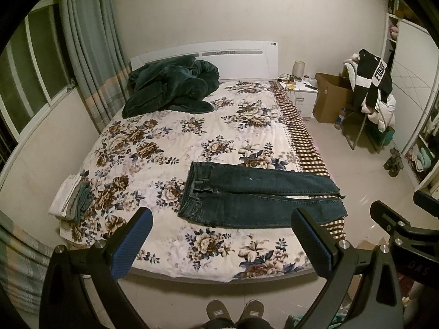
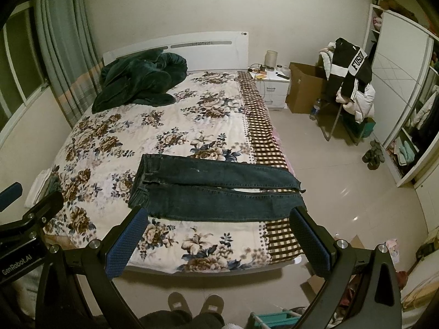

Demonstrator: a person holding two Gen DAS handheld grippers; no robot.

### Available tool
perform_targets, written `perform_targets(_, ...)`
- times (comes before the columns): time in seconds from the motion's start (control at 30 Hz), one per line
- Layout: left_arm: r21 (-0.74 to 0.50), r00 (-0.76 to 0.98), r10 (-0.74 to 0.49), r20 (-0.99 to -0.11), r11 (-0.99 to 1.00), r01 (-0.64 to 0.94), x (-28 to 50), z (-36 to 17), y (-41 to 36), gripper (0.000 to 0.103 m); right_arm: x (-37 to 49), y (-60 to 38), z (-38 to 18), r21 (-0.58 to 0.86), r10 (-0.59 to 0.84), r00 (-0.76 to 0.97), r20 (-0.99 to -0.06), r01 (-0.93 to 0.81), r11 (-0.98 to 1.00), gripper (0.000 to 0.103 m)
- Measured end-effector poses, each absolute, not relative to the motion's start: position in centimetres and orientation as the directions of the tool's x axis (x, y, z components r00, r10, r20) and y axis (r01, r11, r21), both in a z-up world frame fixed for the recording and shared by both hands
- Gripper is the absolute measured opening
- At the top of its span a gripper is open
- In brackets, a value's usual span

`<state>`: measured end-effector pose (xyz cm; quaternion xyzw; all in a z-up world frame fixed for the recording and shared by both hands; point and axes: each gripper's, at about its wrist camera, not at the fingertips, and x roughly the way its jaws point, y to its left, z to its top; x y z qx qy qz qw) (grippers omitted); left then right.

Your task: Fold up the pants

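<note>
Dark blue jeans (image 1: 255, 197) lie flat across the foot of the bed (image 1: 192, 142), waistband to the left, the two legs side by side reaching the right edge. They also show in the right wrist view (image 2: 214, 189). My left gripper (image 1: 222, 219) is open and empty, held above the bed's near edge, short of the jeans. My right gripper (image 2: 219, 216) is open and empty at about the same height. Each gripper shows at the edge of the other's view.
A dark green blanket (image 1: 170, 87) is heaped at the headboard. Folded clothes (image 1: 74, 200) sit at the bed's left edge. A nightstand (image 1: 301, 93), a cardboard box (image 1: 329, 98) and a chair with jackets (image 1: 370, 96) stand to the right. My slippered feet (image 1: 236, 312) are on the tiled floor.
</note>
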<state>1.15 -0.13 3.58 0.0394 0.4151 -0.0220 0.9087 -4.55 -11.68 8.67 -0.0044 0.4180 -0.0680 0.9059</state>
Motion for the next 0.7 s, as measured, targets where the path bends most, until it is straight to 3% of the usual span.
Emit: perform_targets(0.7,0.053,0.662,-0.006,-0.749,0.996,0.070,1.04,3.97,0.02,0.103,-4.50,-11.22,9.57,-0.061,-0.123,0.640,-0.758,0.118,0.991,0.103)
